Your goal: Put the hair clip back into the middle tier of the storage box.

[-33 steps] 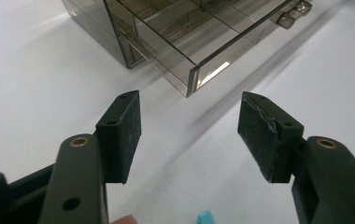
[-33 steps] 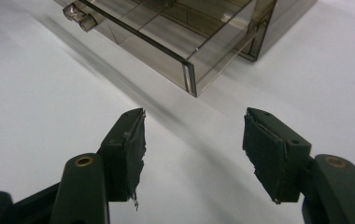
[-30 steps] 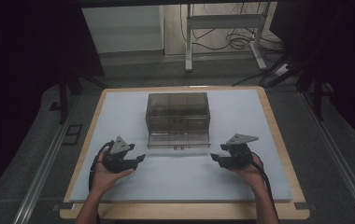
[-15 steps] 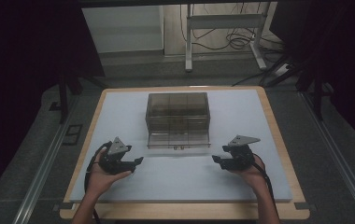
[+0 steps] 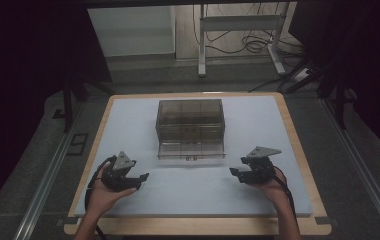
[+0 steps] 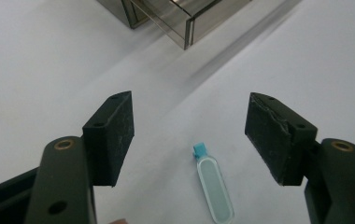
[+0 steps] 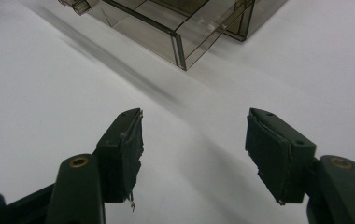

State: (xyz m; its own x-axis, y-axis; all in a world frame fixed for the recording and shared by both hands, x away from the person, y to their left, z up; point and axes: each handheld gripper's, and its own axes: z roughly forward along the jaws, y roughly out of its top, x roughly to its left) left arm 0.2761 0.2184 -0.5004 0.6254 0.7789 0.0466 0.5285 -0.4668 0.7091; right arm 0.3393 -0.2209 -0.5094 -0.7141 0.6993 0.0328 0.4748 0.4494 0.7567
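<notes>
Beside the drawer box point(image 5: 190, 127), left gripper point(image 5: 139, 181) wide.

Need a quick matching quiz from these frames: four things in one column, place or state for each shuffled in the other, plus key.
Things:
1. smoked clear plastic drawer box
2. small flat oval capsule with a blue tab
3. left gripper
4. right gripper

Places or states:
A. lies on the white mat, below and between open fingers
B. open, on the near right of the mat
C. open, on the near left of the mat
D. stands mid-table, its lower drawer pulled out

Pairs: 1-D, 2-A, 3-C, 4-B
</notes>
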